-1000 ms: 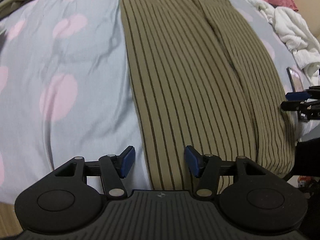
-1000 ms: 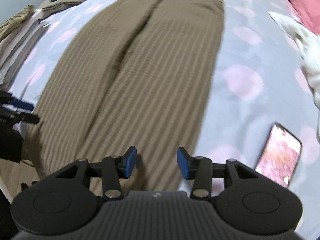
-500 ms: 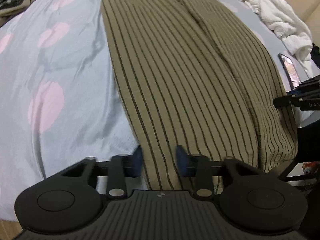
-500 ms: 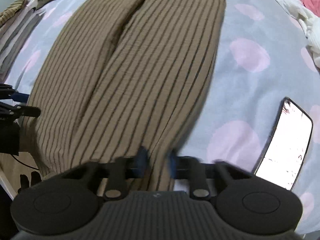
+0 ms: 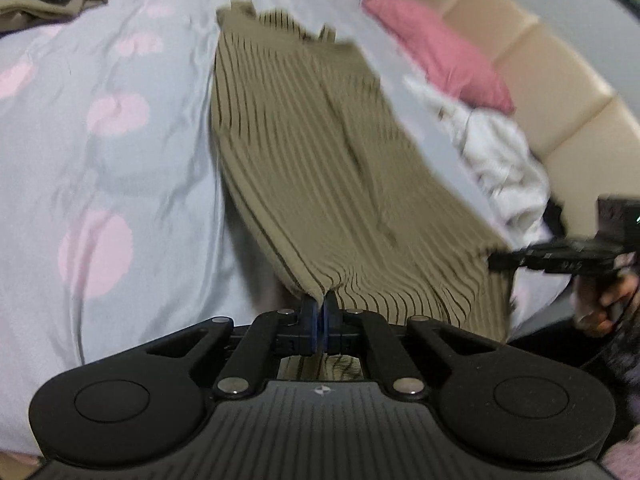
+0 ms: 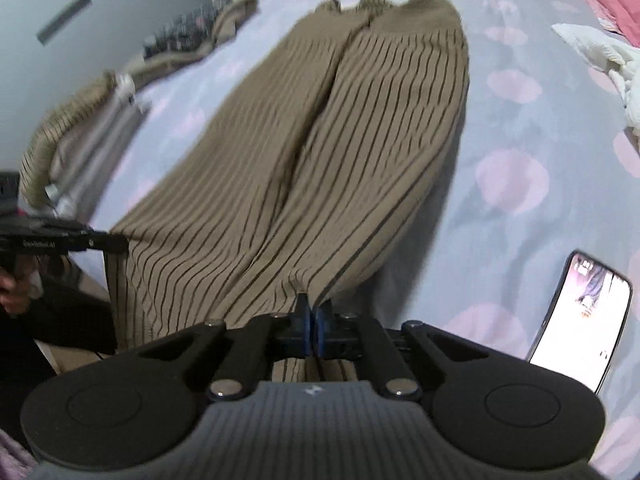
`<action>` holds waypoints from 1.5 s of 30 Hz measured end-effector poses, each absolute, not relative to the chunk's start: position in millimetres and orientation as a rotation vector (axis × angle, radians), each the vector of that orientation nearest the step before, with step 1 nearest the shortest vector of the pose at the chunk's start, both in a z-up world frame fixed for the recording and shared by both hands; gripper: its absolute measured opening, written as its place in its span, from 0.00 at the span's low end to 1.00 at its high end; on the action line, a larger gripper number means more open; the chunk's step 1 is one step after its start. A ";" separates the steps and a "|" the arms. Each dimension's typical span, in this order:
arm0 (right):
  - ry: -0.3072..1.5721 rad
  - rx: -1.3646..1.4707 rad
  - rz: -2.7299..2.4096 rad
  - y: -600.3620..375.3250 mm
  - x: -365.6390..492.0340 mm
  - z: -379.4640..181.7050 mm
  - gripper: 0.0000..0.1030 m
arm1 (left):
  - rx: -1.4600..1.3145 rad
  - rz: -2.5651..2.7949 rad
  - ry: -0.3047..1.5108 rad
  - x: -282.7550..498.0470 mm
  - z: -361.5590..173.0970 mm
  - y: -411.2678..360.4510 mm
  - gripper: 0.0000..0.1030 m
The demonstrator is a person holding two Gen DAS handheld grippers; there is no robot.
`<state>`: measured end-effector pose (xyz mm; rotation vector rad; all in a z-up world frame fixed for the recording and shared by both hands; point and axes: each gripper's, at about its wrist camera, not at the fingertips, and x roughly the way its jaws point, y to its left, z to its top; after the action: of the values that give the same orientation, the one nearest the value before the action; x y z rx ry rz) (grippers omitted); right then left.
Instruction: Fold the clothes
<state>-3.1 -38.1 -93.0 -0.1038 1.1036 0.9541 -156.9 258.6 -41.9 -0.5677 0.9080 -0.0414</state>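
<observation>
Both grippers — left gripper [image 5: 319,312], right gripper [image 6: 311,312] — clamped on the striped trousers' [image 5: 320,168] near hem. Thin pinches — cloth ahead sags, a tug could slip it free.

left gripper [image 5: 320,312]: fingers just closed, pinching fabric | right gripper [image 6: 311,314]: the same

Each gripper, the left gripper [image 5: 320,316] and the right gripper [image 6: 312,316], is matte black with blue pads [image 5: 309,322], silver pivot screws [image 5: 235,385], two round discs and a ribbed grey body bearing a small white emblem [image 5: 321,390]. White lettering, too blurred to read, marks one finger's side [image 6: 40,245].
</observation>
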 end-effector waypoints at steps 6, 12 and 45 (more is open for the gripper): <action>1.036 0.073 0.980 -57.5 19.9 -56.8 0.04 | -0.583 -0.068 0.772 -137.5 -6.6 279.5 0.01; 0.952 0.120 0.983 -45.7 56.5 -29.9 0.04 | -0.494 -0.042 0.721 -107.5 23.4 304.8 0.01; 0.987 -0.081 0.740 117.3 278.0 -113.4 0.07 | -0.477 0.175 0.853 114.7 -77.1 432.5 0.01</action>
<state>278.0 117.3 -113.4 -0.0814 0.9867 0.7405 114.7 432.5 -77.1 -0.4773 0.8534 0.1754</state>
